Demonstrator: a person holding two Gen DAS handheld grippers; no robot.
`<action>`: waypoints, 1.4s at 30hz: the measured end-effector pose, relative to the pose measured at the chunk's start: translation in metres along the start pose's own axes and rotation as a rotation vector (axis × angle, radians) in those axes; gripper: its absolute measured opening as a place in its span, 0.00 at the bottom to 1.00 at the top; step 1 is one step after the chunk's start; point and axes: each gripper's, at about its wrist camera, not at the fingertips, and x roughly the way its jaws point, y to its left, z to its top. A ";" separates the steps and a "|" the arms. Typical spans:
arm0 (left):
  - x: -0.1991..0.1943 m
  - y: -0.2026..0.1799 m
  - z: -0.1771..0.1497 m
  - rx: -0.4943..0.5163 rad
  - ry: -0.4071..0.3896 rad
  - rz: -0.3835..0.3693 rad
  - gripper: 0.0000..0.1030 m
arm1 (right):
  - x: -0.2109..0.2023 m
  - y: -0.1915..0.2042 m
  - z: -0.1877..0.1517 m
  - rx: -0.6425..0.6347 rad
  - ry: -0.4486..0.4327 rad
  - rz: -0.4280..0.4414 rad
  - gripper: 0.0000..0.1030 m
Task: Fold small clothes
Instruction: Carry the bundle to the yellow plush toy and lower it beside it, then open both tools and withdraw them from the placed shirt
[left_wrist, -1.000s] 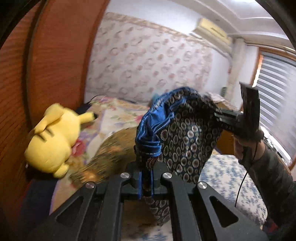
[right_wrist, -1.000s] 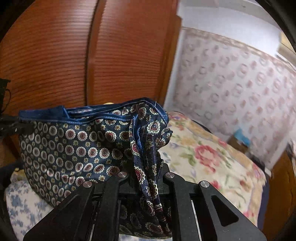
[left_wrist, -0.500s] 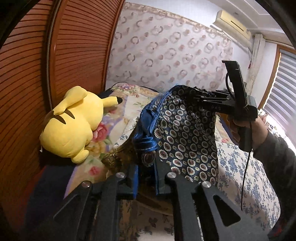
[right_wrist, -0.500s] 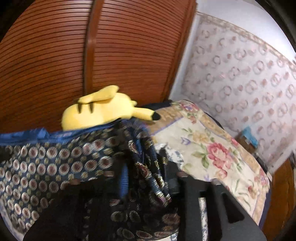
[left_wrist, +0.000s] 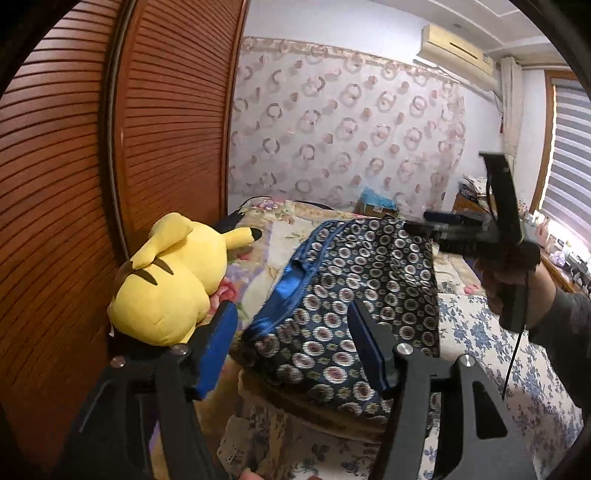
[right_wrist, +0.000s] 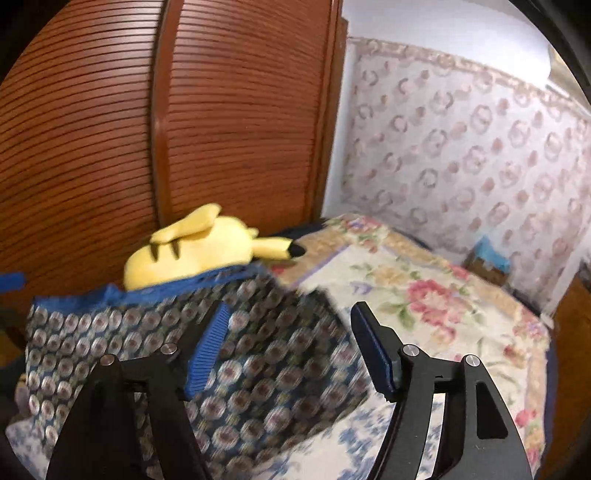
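Note:
A dark blue patterned garment (left_wrist: 351, 291) with a bright blue edge lies folded on a stack of cloth on the bed. My left gripper (left_wrist: 291, 347) is open, its blue pads apart on either side of the garment's near end, holding nothing. My right gripper (right_wrist: 288, 347) is open over the same garment (right_wrist: 229, 373), empty. It also shows in the left wrist view (left_wrist: 436, 225), at the garment's far right corner, held by a hand.
A yellow plush toy (left_wrist: 173, 284) lies left of the garment against the brown slatted wardrobe doors (left_wrist: 110, 166). The floral bedspread (right_wrist: 424, 295) stretches behind. A brownish folded cloth (left_wrist: 314, 410) lies under the garment. A blue-flowered sheet (left_wrist: 491, 354) is at the right.
Both grippers lowered the garment onto the stack and opened, letting go of it. The garment went from hanging in the air to lying flat.

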 end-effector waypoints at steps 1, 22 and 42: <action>0.000 -0.003 0.000 0.003 -0.001 -0.003 0.60 | 0.002 0.001 -0.005 0.002 0.011 0.006 0.69; -0.022 -0.125 -0.018 0.163 0.019 -0.012 0.60 | -0.119 -0.009 -0.080 0.151 -0.005 -0.046 0.72; -0.082 -0.219 -0.036 0.197 -0.019 -0.154 0.60 | -0.340 -0.014 -0.182 0.350 -0.124 -0.405 0.82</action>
